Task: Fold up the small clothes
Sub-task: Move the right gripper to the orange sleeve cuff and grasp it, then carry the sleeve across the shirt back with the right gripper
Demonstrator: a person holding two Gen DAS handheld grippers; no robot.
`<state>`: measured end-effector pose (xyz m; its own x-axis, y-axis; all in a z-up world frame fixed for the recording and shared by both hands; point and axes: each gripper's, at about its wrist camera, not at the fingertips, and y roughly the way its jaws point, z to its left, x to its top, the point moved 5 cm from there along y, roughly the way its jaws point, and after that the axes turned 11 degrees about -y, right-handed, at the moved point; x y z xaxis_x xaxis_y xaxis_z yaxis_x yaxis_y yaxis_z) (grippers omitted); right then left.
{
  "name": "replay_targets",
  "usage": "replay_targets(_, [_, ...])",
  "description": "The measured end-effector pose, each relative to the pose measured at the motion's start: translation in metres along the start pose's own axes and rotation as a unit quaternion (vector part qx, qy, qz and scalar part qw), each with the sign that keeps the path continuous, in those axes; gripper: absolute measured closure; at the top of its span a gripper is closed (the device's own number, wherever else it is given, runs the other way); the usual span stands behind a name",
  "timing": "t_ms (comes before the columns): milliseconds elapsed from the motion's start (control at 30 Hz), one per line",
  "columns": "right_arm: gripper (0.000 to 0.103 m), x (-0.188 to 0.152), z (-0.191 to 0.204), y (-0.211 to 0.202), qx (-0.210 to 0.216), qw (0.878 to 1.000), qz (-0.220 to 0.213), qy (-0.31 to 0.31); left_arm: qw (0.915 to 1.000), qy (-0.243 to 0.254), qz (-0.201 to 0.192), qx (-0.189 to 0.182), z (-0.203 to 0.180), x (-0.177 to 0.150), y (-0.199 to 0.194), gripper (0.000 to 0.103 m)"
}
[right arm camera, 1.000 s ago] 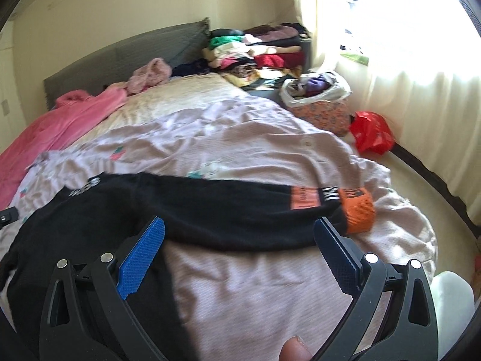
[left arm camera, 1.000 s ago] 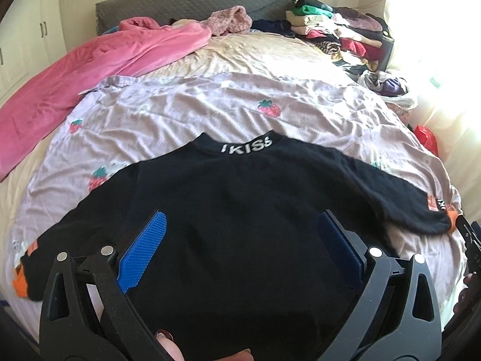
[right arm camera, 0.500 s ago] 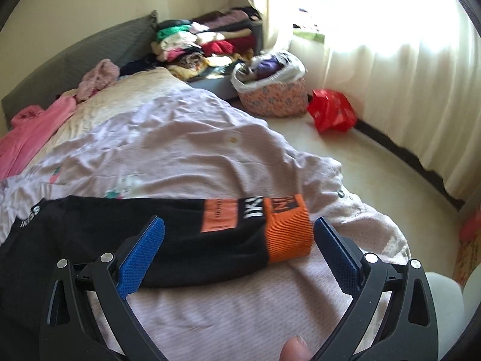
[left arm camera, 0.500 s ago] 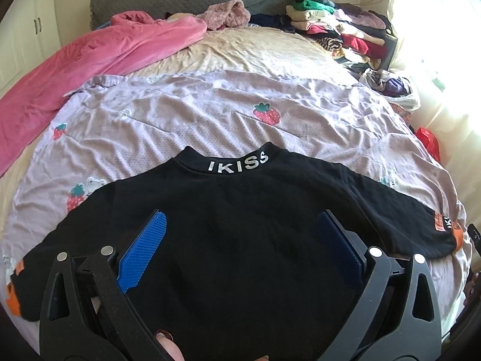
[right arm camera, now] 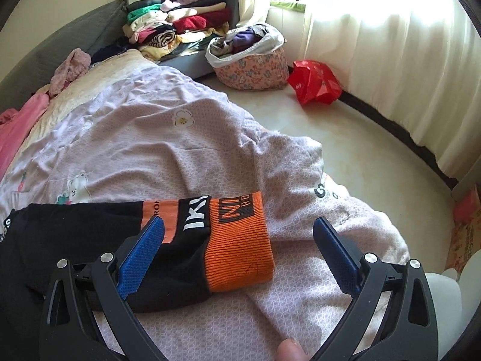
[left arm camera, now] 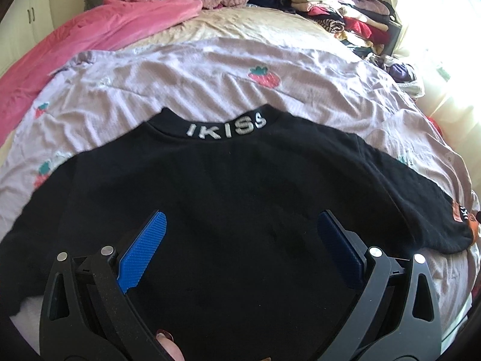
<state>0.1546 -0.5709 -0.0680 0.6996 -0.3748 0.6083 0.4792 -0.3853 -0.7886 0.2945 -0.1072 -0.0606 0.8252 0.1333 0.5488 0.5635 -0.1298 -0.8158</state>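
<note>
I find the black sweater (left arm camera: 228, 210) flat on the bed (left arm camera: 210, 75). Left tongs (left arm camera: 240, 240) gape empty over its body; right tongs (right arm camera: 237, 240) gape around the orange cuff (right arm camera: 237, 246) at 12 o'clock. Risk: pinching the quilt beneath.

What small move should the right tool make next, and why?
Probably lower the right tool and close it on the orange cuff. Its jaws are open and the cuff lies flat between them on the blanket, not gripped. The sweater is spread flat with the sleeve stretched out sideways, so I would expect the sleeve to be folded in over the body first.
</note>
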Motion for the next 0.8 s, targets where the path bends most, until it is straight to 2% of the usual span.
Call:
replay_targets(67, [0.008, 0.0, 0.001, 0.001, 0.004, 1.0, -0.001, -0.002, 1.0, 0.006, 0.001, 0.002, 0.0, -0.002, 0.005, 0.008])
replay_targets(100, [0.011, 0.001, 0.002, 0.002, 0.008, 1.0, 0.0, -0.003, 0.9999, 0.01, 0.0, 0.005, 0.001, -0.003, 0.006, 0.008])
replay_targets(133, [0.022, 0.001, 0.002, 0.005, 0.011, 1.0, 0.004, -0.003, 0.9999, 0.013, 0.0, 0.007, 0.002, -0.004, 0.008, 0.008])
replay_targets(233, [0.031, 0.001, 0.004, 0.014, 0.016, 1.0, 0.018, -0.003, 0.9997, 0.02, 0.007, 0.01, 0.004, -0.008, 0.015, 0.008])
replay_targets(300, [0.047, -0.001, 0.006, 0.02, 0.024, 0.999, 0.031, -0.005, 0.9997, 0.018, 0.012, 0.01, 0.006, -0.009, 0.018, 0.008])
replay_targets(367, [0.072, -0.003, 0.006, 0.026, 0.021, 0.999, 0.041, -0.004, 0.9997, 0.017, 0.014, 0.007, 0.007, -0.01, 0.018, 0.009])
replay_targets(400, [0.079, -0.003, 0.006, 0.025, 0.02, 0.999, 0.04, -0.005, 0.9998, 0.016, 0.014, 0.005, 0.008, -0.009, 0.017, 0.009])
replay_targets(433, [0.091, -0.003, 0.006, 0.022, 0.022, 0.999, 0.038, -0.004, 0.9998, 0.017, 0.013, 0.003, 0.008, -0.009, 0.015, 0.009])
replay_targets(567, [0.096, 0.001, 0.018, -0.005, 0.046, 0.999, 0.005, -0.025, 0.9997, 0.021, 0.006, -0.005, 0.007, -0.009, 0.007, 0.009])
replay_targets(800, [0.097, 0.011, 0.063, -0.056, 0.107, 0.991, -0.04, -0.064, 0.9988, 0.028, 0.009, -0.038, 0.004, -0.011, -0.009, 0.008])
